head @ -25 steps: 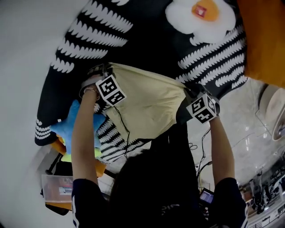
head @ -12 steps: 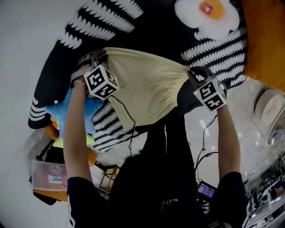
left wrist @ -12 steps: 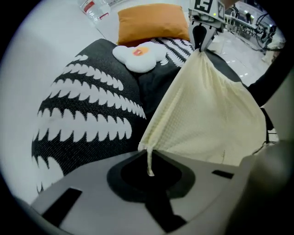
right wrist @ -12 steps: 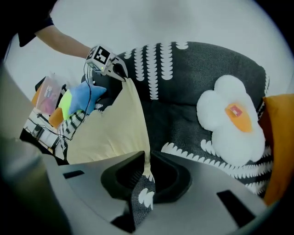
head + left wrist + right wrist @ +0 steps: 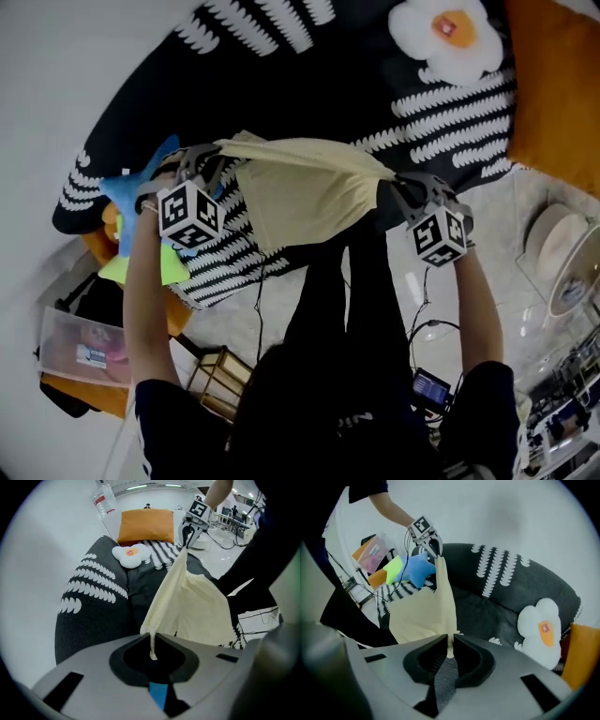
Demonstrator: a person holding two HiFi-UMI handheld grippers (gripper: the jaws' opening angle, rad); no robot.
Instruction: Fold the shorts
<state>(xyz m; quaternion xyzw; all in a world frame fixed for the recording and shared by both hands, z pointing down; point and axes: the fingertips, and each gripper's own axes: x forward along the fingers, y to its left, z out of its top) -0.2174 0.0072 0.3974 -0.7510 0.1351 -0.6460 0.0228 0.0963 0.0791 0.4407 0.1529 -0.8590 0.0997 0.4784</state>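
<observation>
Looking along my left claw (image 5: 152, 645), I see its jaws pinched almost together on a thin, bunched corner of the pale yellow shorts (image 5: 305, 192). A small tail of cloth pokes through between the jaws towards the camera. My right claw (image 5: 449, 649) has its jaws almost closed too, with a narrow fold of the same cloth clamped between them.

From the head view the shorts hang in the air between the two claws. The top edge is pulled fairly taut from one grip to the other, and the rest droops loosely below it. No part of the shorts that I can see rests on anything.

Past the cloth lies a black seat (image 5: 309, 75) printed with rows of white feathery marks. A blue star cushion (image 5: 131, 192) sits at its left edge, just beside my left claw, with something green and something orange under it.

Further off, a white egg-shaped cushion (image 5: 448, 37) with an orange centre rests on the far part of the seat. An orange cushion (image 5: 553, 84) stands just to its right.
</observation>
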